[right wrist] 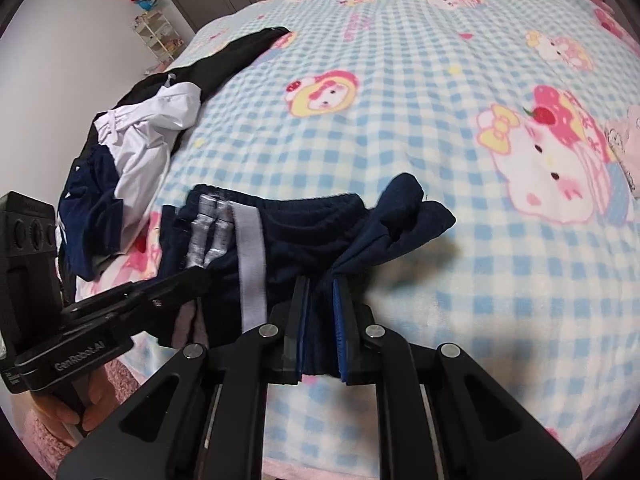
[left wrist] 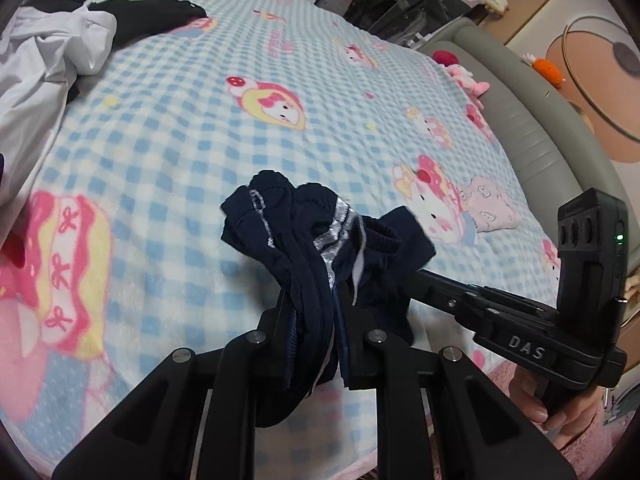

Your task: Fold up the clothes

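Left wrist view: one pair of navy shorts (left wrist: 320,248) with silver-grey side stripes is seen bunched and lifted just above the bed (left wrist: 200,132), clamped at one end between the clenched left tongs (left wrist: 334,312). Its other end is pinched by the right tongs (right wrist: 320,312), likewise closed on the cloth, as seen from the right wrist. One heap of clothes (right wrist: 132,148) is piled at the bed's far edge, made up of white, black and navy garments. One pink folded item (left wrist: 490,204) is laid on the checked blanket near the padded grey bed frame (left wrist: 532,132).
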A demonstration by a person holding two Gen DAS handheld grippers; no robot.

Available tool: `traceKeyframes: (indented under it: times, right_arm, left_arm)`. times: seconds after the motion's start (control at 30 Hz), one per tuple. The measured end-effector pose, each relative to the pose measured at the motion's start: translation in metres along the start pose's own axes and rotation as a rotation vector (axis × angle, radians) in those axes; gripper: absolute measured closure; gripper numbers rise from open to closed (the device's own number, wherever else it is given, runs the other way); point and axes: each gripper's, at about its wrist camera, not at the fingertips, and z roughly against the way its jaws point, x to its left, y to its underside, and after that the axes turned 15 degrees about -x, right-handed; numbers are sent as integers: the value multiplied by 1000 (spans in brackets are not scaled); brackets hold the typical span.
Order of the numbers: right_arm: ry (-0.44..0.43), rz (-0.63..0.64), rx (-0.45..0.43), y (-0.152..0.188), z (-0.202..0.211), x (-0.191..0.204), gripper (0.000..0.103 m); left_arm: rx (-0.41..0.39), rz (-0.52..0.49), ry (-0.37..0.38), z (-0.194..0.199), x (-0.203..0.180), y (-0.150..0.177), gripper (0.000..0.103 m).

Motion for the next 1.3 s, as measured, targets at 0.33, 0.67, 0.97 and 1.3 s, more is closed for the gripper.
traceKeyframes:
  times: [0.33, 0.67, 0.97, 1.3]
  right_arm:
    - [40, -2, 32, 10, -8, -4, 90]
    - [24, -108, 82, 20, -27, -49, 51]
    - [-114, -67, 120, 23, -62, -45, 85]
    - [-135, -189, 145, 26, -79, -65, 86]
  left_arm:
    - [36, -26, -82, -12, 14, 4, 85]
    - [158, 86, -15, -49, 51, 5, 54]
    - [114, 92, 42, -40, 43, 3, 86]
    - [184, 51, 44, -62, 43, 4, 90]
